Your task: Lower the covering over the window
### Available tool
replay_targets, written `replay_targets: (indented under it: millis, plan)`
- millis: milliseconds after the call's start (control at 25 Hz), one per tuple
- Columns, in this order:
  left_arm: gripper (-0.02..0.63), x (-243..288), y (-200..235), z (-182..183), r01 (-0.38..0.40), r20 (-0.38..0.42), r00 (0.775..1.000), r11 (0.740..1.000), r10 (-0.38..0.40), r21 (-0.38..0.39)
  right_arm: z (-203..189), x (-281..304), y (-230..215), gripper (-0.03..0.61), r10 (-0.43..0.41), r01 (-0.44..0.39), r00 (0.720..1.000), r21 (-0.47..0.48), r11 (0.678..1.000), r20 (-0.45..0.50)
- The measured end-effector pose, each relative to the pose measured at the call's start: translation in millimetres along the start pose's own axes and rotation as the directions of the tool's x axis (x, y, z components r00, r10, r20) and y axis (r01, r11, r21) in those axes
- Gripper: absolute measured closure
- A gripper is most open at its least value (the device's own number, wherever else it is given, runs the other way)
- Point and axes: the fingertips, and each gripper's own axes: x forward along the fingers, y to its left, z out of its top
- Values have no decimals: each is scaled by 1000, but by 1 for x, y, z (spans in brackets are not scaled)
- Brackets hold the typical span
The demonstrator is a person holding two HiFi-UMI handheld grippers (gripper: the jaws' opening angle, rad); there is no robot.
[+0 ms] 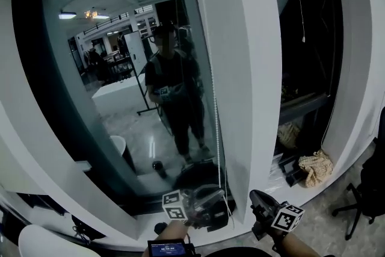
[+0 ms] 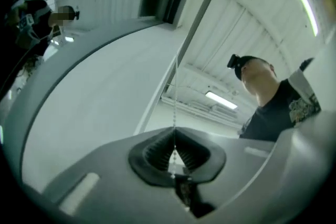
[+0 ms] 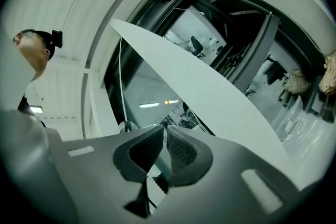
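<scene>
A thin bead chain (image 1: 216, 129) hangs in front of the dark window glass (image 1: 114, 129), beside the white pillar. My left gripper (image 1: 218, 206) is shut on the bead chain low down. In the left gripper view the bead chain (image 2: 176, 86) runs up from between the closed pads of that gripper (image 2: 174, 134). My right gripper (image 1: 256, 195) is just right of it, pointing up at the window. In the right gripper view its jaws (image 3: 164, 134) stand a narrow gap apart with nothing pressed between them, and the chain (image 3: 121, 76) hangs to their left. The covering itself is not clearly visible.
A wide white pillar (image 1: 240, 57) separates this window from a second one with its own cord (image 1: 299, 3). A crumpled cloth (image 1: 316, 168) and dark items lie on the floor at the right. A chair base (image 1: 358, 207) stands at far right. The glass reflects a person.
</scene>
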Motion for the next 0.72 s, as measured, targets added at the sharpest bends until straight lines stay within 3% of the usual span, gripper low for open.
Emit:
replay_targets:
  millis: [120,280,480,600,720]
  plan:
    - [606,0,-14,-3,56,6,998,996,-56,-64,25,14,16,531,86,-87,994,4,996,60]
    - [606,4,-26,-3,138,32,990,979,-135,-148,53,32,41,534,158,-151,984,-76,986,84]
    - [606,2,-52,-3,297,70,955,917,-289,-267,49,43,51,545,189,-183,980,-81,980,68]
    - [606,3,-62,-2,348,82,937,889,-340,-297,47,50,59,541,217,-212,974,-80,974,61]
    - [606,2,-68,-2,361,88,932,880,-352,-309,58,56,79,545,257,-249,963,-101,963,84]
